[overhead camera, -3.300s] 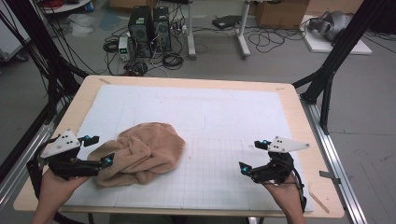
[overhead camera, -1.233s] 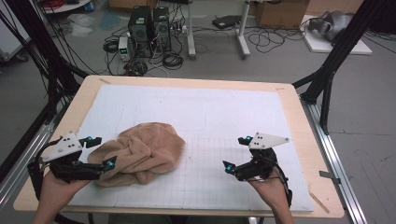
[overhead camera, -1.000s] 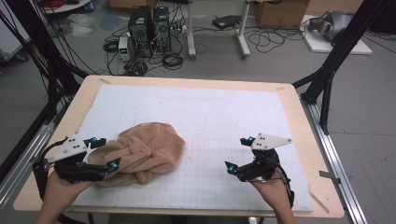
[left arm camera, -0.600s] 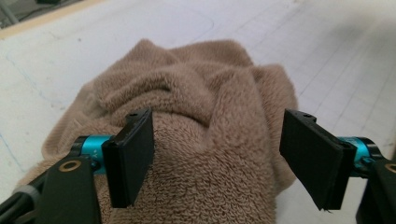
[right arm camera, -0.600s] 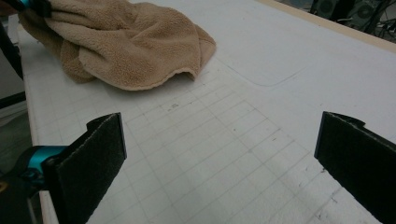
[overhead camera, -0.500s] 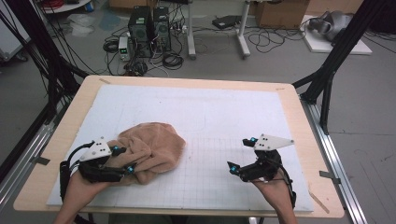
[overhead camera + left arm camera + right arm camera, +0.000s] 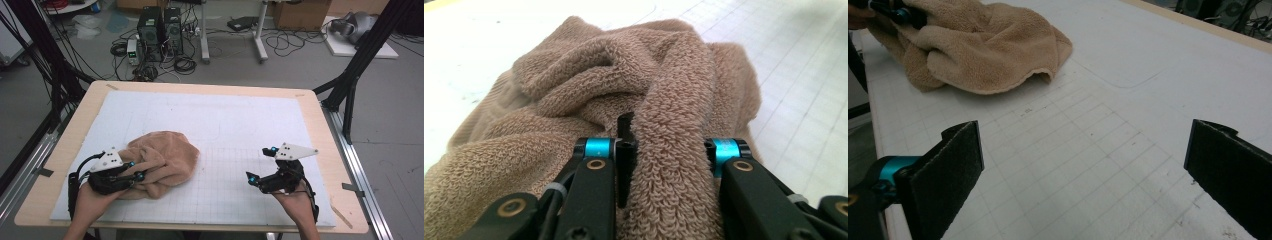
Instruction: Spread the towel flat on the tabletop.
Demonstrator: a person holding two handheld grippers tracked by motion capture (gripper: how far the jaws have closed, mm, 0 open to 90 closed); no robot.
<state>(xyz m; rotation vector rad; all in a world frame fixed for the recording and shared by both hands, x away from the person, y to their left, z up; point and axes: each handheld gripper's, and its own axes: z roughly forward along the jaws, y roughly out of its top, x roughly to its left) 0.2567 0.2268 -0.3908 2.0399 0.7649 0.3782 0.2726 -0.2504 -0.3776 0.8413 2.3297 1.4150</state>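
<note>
My left gripper (image 7: 666,150) has its fingers around a towel (image 7: 162,157) ridge, not visibly clamped. My right gripper (image 7: 262,165) has its fingers wide apart. That thick fold may slip free.

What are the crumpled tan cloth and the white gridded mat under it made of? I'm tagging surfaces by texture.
The crumpled tan cloth looks like terry towelling: looped, fuzzy pile with soft folds, matte. The white gridded mat seems a smooth, thin sheet, possibly vinyl or paper, with printed grid lines and faint scuffs; which one is uncertain.

Tan towel (image 7: 162,161), white gridded mat (image 7: 240,150)
</note>
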